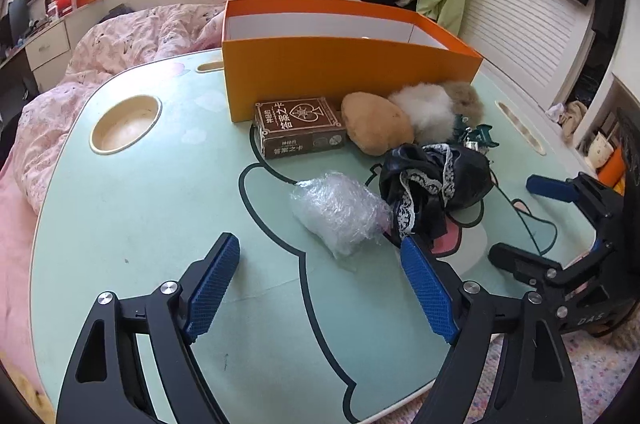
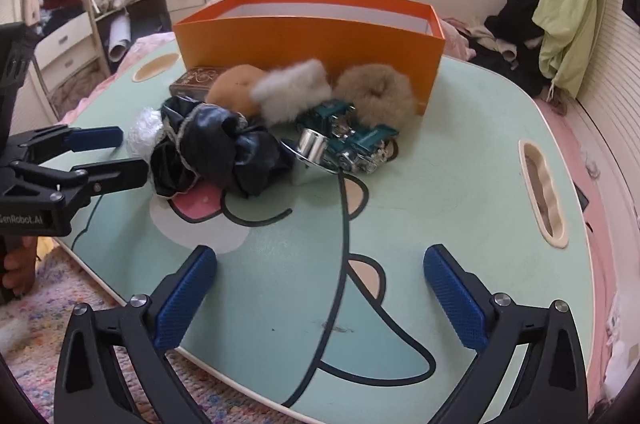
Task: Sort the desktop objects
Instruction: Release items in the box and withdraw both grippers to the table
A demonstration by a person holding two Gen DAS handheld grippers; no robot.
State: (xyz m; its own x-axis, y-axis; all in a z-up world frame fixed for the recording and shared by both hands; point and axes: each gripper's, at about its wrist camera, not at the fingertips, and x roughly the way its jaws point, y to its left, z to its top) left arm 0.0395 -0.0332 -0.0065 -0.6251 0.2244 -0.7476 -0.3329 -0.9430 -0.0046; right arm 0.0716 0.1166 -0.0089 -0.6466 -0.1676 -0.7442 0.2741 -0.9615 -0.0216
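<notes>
On the mint lap table point(image 1: 160, 203) an orange box point(image 1: 348, 71) stands open at the back. In front of it lie a brown card box point(image 1: 300, 127), a tan puff point(image 1: 376, 127), a white furry scrunchie point(image 1: 424, 107), a beige furry one point(image 2: 376, 91), a teal toy car point(image 2: 352, 139), a black lace-trimmed scrunchie point(image 1: 436, 183) and a wad of bubble wrap point(image 1: 340, 212). My left gripper point(image 1: 320, 244) is open just short of the bubble wrap, holding nothing. My right gripper point(image 2: 320, 252) is wide open over bare table, well short of the car.
A round cup recess point(image 1: 126, 123) sits at the table's left, a slot point(image 2: 544, 191) at its right. Pink bedding point(image 1: 48, 127) surrounds the table. A hand point(image 2: 18, 268) holds the left gripper's handle. A patterned rug point(image 2: 48, 304) lies below the near edge.
</notes>
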